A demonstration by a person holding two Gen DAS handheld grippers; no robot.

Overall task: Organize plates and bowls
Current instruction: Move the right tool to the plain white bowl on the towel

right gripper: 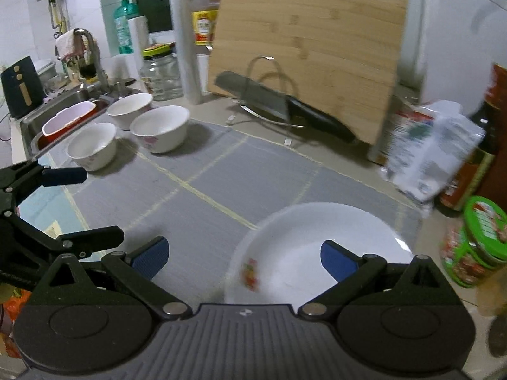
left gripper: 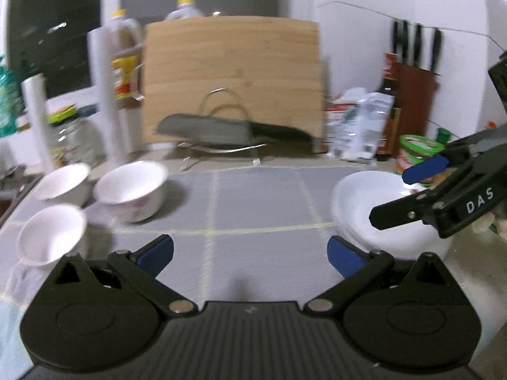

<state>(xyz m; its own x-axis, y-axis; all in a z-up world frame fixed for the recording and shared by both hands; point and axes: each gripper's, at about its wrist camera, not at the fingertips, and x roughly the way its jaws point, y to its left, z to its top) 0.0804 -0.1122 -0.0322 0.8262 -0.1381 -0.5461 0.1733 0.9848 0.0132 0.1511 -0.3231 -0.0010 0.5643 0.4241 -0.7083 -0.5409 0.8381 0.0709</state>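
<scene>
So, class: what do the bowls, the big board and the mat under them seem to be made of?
Bowls: probably glazed ceramic, white, smooth, with a small flower print. Board: wood or bamboo, pale tan with visible grain and strips. Mat: looks like woven fabric or plastic, matte grey with fine ribs.

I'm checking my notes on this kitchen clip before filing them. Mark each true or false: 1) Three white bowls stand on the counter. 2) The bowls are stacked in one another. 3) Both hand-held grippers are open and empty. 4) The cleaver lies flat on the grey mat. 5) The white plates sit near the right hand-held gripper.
1) True: three white bowls stand at the mat's sink side.
2) False: they stand apart, side by side.
3) True: the left hand-held gripper and the right hand-held gripper both stand open, holding nothing.
4) False: the cleaver rests on the wire rack before the wooden cutting board.
5) True: the white plates lie just ahead of it.
</scene>
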